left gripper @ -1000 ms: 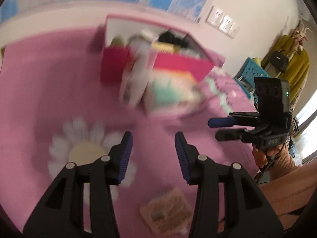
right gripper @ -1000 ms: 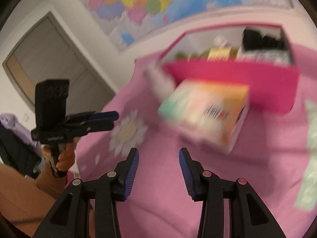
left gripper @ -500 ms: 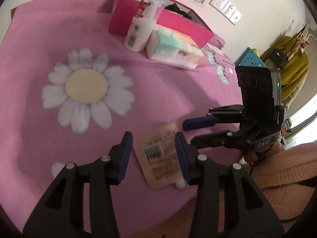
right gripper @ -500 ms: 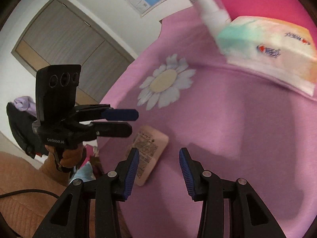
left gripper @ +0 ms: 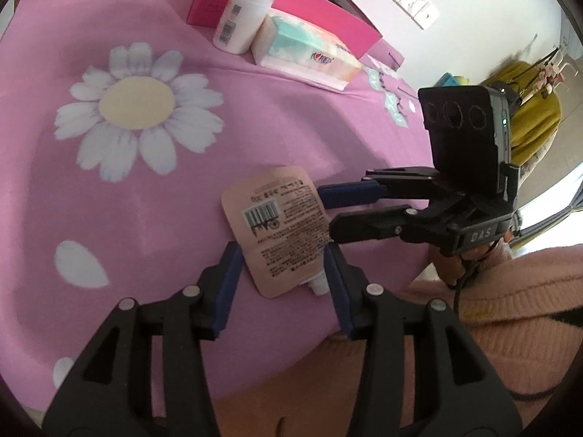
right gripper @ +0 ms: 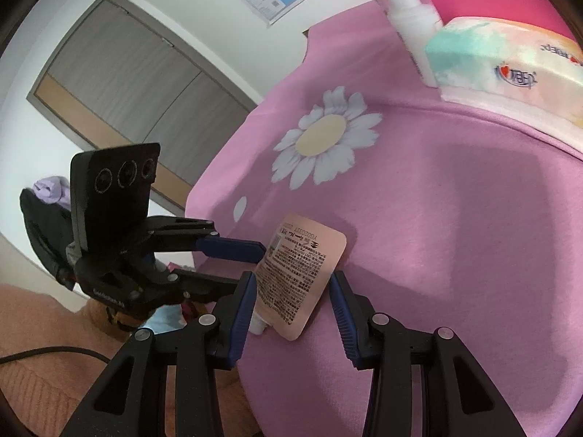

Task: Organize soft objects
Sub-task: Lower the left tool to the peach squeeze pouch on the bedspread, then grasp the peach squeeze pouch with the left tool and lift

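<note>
A flat beige spout pouch (left gripper: 278, 227) with a barcode and a white cap lies on the pink cloth near the front edge; it also shows in the right wrist view (right gripper: 300, 275). My left gripper (left gripper: 282, 276) is open, its fingers on either side of the pouch's cap end. My right gripper (right gripper: 291, 300) is open, straddling the pouch's near end, and comes in from the right in the left wrist view (left gripper: 324, 209). A soft tissue pack (left gripper: 306, 52) lies at the back.
A white pump bottle (left gripper: 242, 20) stands beside the tissue pack, in front of a pink storage box (left gripper: 320, 27) holding items. The pink cloth (left gripper: 91, 200) has a daisy print. The table edge and the person's pink sweater (left gripper: 510, 313) are close below the pouch.
Both grippers have swung down from the box at the back and closed in on the pouch near the front edge. Both stay open.
</note>
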Demonstrator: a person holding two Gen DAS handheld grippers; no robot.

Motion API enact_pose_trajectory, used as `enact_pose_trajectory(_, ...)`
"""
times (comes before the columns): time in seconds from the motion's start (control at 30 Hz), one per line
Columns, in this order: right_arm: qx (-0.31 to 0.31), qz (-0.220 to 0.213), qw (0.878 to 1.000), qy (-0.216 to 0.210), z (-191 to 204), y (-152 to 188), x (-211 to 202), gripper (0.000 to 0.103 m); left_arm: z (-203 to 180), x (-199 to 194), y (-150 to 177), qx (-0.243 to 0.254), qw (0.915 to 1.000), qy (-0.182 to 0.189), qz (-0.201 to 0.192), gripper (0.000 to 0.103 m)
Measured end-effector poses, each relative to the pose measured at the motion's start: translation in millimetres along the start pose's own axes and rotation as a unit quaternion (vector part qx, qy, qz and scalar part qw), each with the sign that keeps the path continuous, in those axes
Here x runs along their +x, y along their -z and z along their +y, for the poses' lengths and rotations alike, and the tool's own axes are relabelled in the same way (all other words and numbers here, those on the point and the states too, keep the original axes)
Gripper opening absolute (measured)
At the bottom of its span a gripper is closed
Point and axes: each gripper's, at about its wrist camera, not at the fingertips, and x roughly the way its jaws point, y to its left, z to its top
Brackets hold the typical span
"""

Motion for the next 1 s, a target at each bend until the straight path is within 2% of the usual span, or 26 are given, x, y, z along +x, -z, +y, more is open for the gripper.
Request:
enact_pose_trajectory(0.2, 0.030, -0.028, 0.999, 0.017, -15.7, -1.6, -14.8, 0.041, -20.3, 22.5, -14.1, 0.014, 0.9987, 0.049, -0.002, 0.048)
enact_pose_trajectory(0.4, 0.044, -0.060, 0.995, 0.066, -33.6, -11.8, -31.4, 0.040, -51.5, 50.5, -40.4, 0.055, 0.9951, 0.083, 0.000, 0.048)
enact_pose_trajectory(0.53, 0.071, -0.091, 0.988, 0.103, -49.7, -17.8, -47.8, 0.040, -64.9, 54.3, -48.4, 0.093, 0.9941, 0.056, 0.001, 0.048)
enact_pose_trajectory(0.67, 0.088, -0.114, 0.984, 0.105, -54.4, -12.5, -68.2, 0.041, -52.2, 36.3, -55.4, 0.083, 0.9956, 0.033, -0.029, 0.048)
enact_pose_trajectory(0.77, 0.093, -0.113, 0.984, 0.101, -47.8, 1.7, -76.9, 0.041, -42.9, 31.1, -61.5, 0.078, 0.9961, 0.004, -0.042, 0.048)
enact_pose_trajectory(0.9, 0.105, -0.100, 0.985, 0.091, -42.1, 20.3, -80.0, 0.041, -42.1, 43.7, -68.9, 0.090, 0.9955, 0.005, -0.029, 0.048)
enact_pose_trajectory(1.0, 0.119, -0.089, 0.985, 0.084, -40.5, 27.6, -73.1, 0.041, -41.9, 58.9, -70.7, 0.099, 0.9951, 0.001, -0.004, 0.045)
